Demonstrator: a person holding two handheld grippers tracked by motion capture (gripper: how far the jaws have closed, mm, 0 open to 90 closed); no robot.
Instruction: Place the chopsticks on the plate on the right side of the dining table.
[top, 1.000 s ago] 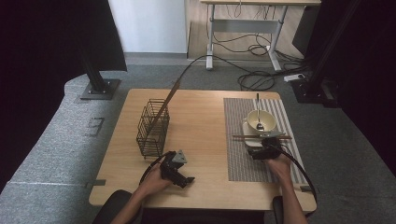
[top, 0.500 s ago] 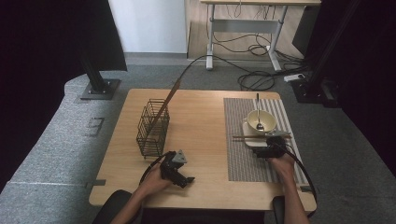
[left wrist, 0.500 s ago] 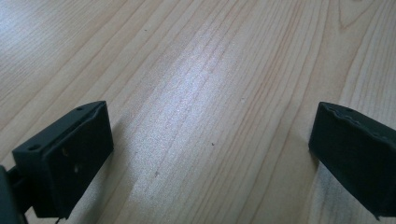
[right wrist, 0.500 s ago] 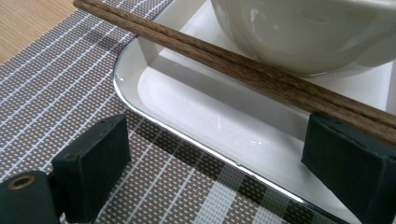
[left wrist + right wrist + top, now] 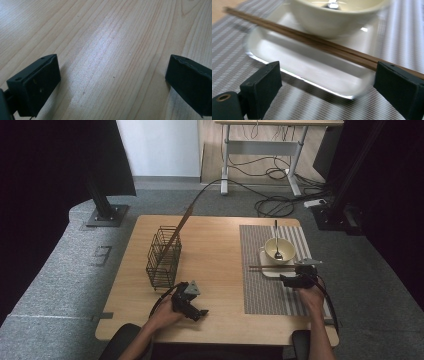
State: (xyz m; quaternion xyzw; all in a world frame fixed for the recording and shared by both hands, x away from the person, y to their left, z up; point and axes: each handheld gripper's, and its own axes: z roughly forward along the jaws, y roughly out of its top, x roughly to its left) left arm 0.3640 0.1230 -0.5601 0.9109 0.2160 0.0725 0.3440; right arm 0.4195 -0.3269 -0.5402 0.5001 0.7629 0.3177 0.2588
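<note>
A cream bowl (image 5: 277, 251) with a spoon (image 5: 276, 240) in it stands on a white plate (image 5: 267, 271) on the striped placemat (image 5: 265, 292). A pair of brown chopsticks (image 5: 272, 267) lies across the plate in front of the bowl. My right gripper (image 5: 289, 279) is open just in front of the plate's right corner. In the right gripper view my right gripper (image 5: 327, 75) frames the plate (image 5: 312, 65), the chopsticks (image 5: 312, 40) and the bowl (image 5: 332, 15), holding nothing. My left gripper (image 5: 199, 311) rests open over bare wood near the front edge, nothing between its fingers (image 5: 37, 77).
A black wire basket (image 5: 162, 257) stands left of centre on the wooden table (image 5: 215, 250), with a long brown stick (image 5: 179, 227) leaning out of it. Cables trail from both grippers toward the person. Grey carpet surrounds the table.
My right gripper has shifted slightly to the right beside the plate. The left gripper has stayed where it was.
</note>
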